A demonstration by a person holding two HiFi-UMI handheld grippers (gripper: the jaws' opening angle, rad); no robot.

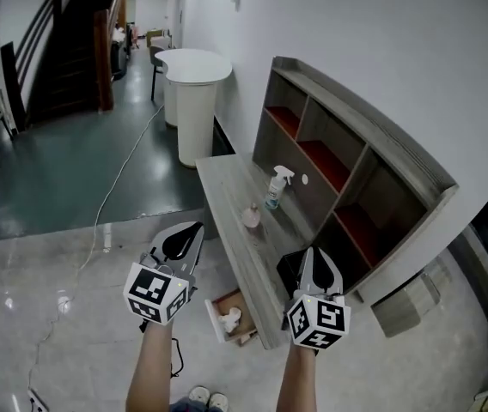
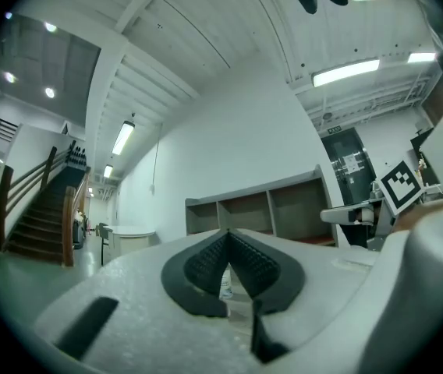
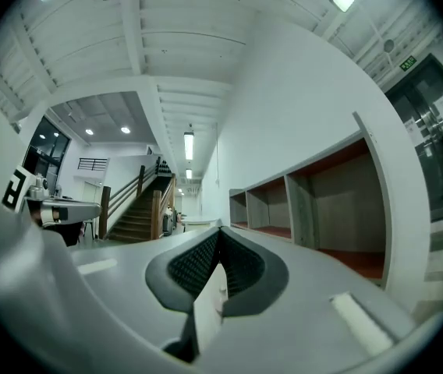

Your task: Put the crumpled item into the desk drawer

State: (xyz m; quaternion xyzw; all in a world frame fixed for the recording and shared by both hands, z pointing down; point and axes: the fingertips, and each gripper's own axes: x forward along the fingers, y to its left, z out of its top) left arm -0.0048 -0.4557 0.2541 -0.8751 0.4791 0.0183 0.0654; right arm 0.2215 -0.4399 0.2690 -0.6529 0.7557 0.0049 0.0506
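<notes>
Head view: the crumpled item (image 1: 229, 318), a small white lump, lies inside the open drawer (image 1: 246, 305), which juts out under the near end of the grey worktop (image 1: 231, 187). At 12 o'clock from it, up on the worktop, sits a small pink thing (image 1: 251, 218), with a spray bottle (image 1: 276, 187) at its 1 o'clock. The left hand-held gripper (image 1: 191, 233) hovers at 10 o'clock from the drawer and the right hand-held gripper (image 1: 314, 256) at 2 o'clock, both clear of the item. Only this view shows the drawer and what is in it.

Left gripper view: the left hand-held gripper (image 2: 228, 236) is clenched on nothing, its pads meeting at the tips. The spray bottle (image 2: 225, 285) peeks through the slit below, and the shelf unit (image 2: 260, 209) stands behind.

Right gripper view: the right hand-held gripper (image 3: 219, 236) is likewise clenched and empty. At 3 o'clock the shelf unit (image 3: 323, 209) shows red floors, and at 9 o'clock a staircase (image 3: 139, 209) rises.
</notes>
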